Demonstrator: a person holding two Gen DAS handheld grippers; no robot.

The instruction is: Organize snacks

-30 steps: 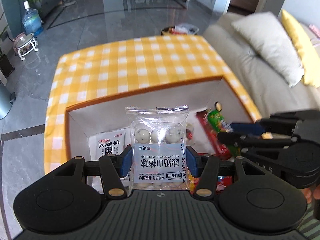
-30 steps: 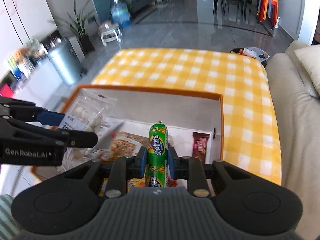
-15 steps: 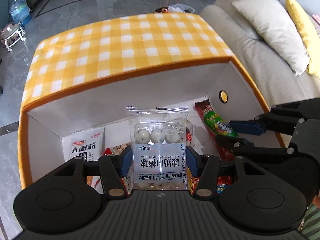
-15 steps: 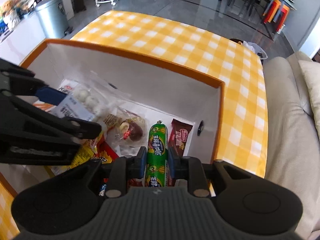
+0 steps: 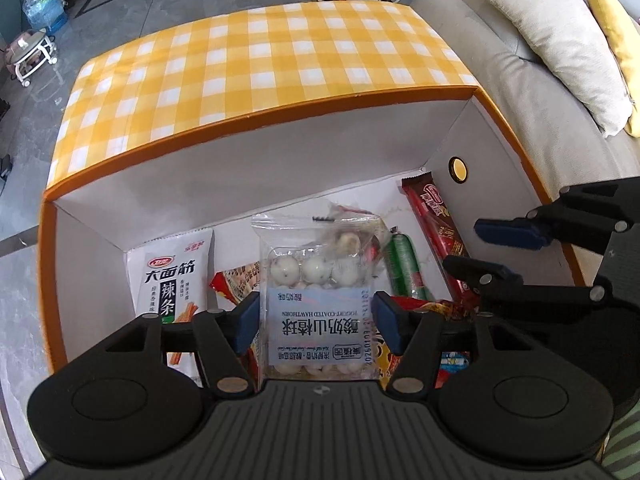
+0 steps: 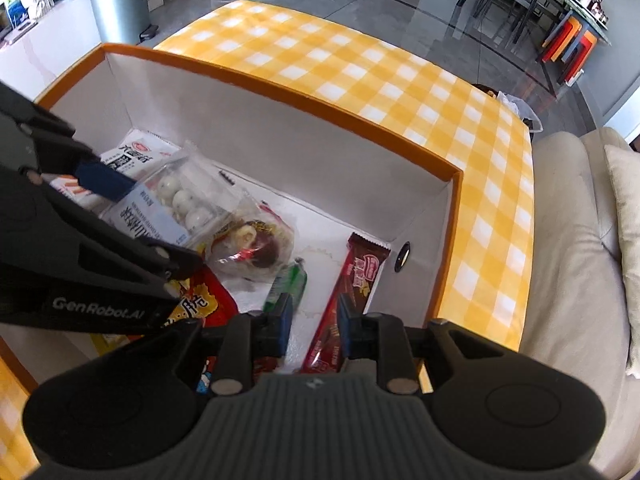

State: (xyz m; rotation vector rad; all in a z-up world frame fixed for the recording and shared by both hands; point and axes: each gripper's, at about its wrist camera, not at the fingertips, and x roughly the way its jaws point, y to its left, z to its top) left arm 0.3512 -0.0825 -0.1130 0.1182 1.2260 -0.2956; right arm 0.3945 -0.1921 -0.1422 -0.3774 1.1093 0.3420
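An orange box with white inner walls (image 5: pixel 248 168) stands on the yellow checked table and holds several snacks. My left gripper (image 5: pixel 316 318) is shut on a clear pack of yoghurt hawthorn balls (image 5: pixel 316 280) and holds it low inside the box; the pack also shows in the right wrist view (image 6: pixel 176 204). My right gripper (image 6: pixel 312 320) is open and empty above the box floor. The green sausage (image 6: pixel 290 286) lies on the floor just left of its fingers, also in the left wrist view (image 5: pixel 404 266). A red chocolate bar (image 6: pixel 352 292) lies to the right.
A white spicy-strip packet (image 5: pixel 172 276) leans at the box's left end. Red and yellow packets (image 6: pixel 204 304) and a clear candy bag (image 6: pixel 256 246) lie in the middle. A beige sofa (image 5: pixel 540 92) with cushions borders the table on the right. A metal bin (image 6: pixel 116 4) stands far left.
Both grippers have gone down into the box. My right gripper has opened and let go of the green sausage, which now lies on the box floor. My left gripper still holds the hawthorn pack.
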